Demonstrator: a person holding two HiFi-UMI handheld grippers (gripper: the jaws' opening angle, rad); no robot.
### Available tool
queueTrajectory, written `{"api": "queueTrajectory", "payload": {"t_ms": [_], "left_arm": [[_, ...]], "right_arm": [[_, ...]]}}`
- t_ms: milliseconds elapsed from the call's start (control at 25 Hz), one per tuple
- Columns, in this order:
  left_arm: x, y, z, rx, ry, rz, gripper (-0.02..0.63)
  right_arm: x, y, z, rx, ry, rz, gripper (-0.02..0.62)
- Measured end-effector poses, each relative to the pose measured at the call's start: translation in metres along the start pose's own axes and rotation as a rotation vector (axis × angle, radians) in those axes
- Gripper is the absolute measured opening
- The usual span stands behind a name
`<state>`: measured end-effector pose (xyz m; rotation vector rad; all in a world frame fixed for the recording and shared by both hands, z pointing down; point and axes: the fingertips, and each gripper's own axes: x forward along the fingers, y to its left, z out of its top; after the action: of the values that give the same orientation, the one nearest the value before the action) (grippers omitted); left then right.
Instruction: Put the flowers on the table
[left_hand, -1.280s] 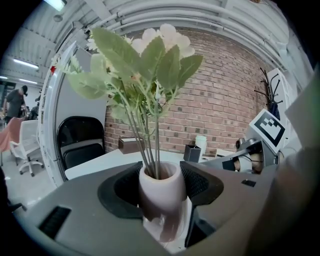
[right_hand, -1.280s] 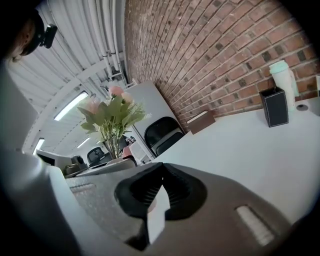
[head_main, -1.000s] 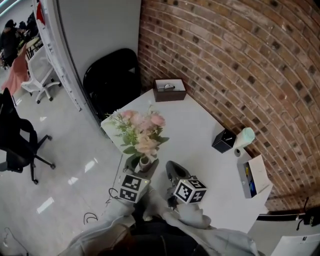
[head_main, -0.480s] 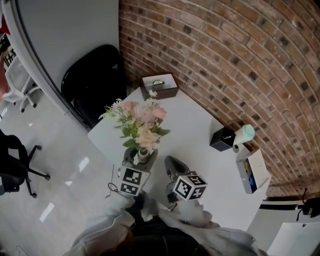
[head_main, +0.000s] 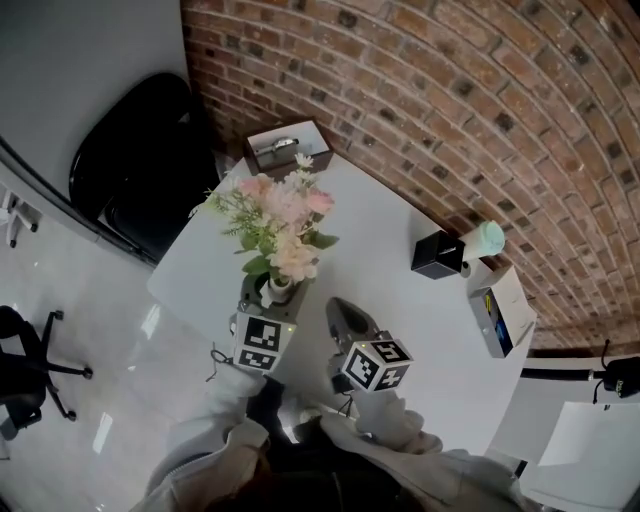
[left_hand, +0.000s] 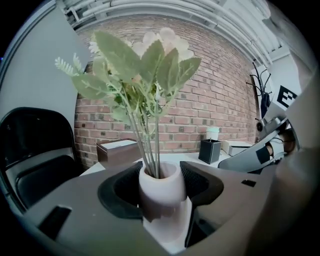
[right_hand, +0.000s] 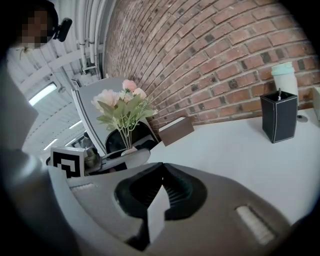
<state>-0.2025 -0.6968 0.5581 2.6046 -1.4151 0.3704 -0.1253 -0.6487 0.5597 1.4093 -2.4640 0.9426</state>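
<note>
Brick wall (head_main: 450, 90) backs the white tabletop (head_main: 400, 250). Your left hand-held gripper (head_main: 270, 300) clamps the vase (left_hand: 160, 187) of flowers (head_main: 285, 215) upright near the tabletop's near edge; your right hand-held gripper (head_main: 347, 320) is closed, empty. Releasing this close to the edge could let the top-heavy vase topple off.

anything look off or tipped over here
Nothing stands out. The vase sits upright between the left gripper's jaws, with the flowers standing straight. The right gripper is shut on nothing. On the table, the brown box, black holder and cup look orderly, and no spill is visible.
</note>
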Motion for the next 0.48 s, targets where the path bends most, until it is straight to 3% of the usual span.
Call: {"api": "queueTrajectory", "payload": {"t_ms": [480], "left_arm": [[0.048,0.009,-0.029,0.058,-0.068,-0.067,0.233]], "right_arm": [[0.026,-0.027,-0.005,0.002,-0.001,-0.09,0.0]]}}
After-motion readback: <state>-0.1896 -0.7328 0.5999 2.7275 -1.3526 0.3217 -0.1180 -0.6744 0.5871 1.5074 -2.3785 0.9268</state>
